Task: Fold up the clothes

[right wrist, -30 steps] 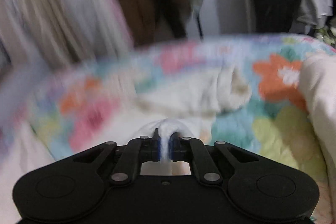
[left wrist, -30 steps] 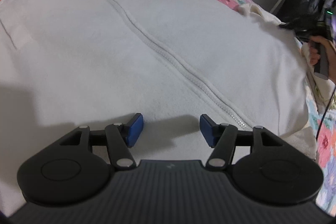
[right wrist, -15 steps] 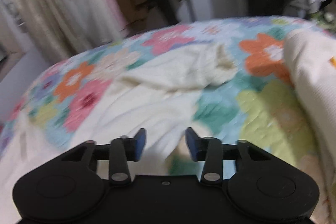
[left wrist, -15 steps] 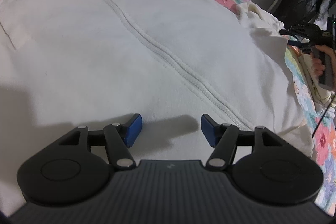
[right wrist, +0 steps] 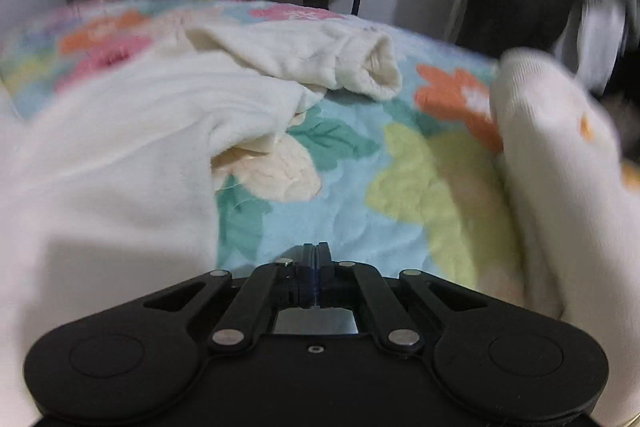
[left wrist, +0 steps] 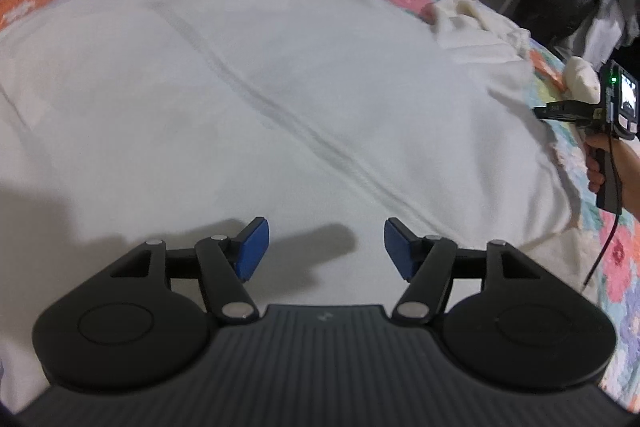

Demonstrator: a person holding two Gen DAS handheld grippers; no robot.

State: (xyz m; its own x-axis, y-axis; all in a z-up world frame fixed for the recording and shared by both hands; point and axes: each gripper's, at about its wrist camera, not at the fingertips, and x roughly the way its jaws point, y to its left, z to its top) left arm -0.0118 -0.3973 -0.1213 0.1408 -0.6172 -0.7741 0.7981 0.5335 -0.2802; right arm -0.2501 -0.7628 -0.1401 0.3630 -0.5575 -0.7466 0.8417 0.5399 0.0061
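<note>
So the cream zip-up sweater [left wrist: 280, 75] lies spread flat across the floral bedspread [right wrist: 340, 195] on the bed. The left gripper [left wrist: 326, 249] hovers over its lower half, blue fingers [left wrist: 252, 247] wide apart, holding nothing. The right gripper [right wrist: 316, 267] has its fingers pressed together, empty, just beside the sweater's bunched sleeve [right wrist: 312, 55].

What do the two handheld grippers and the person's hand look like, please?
Both the left gripper and the right gripper are matte black with silver pivot pins and blue finger pads. The hand grips a black handle trailing a thin dark cable; no sleeve shows.
</note>
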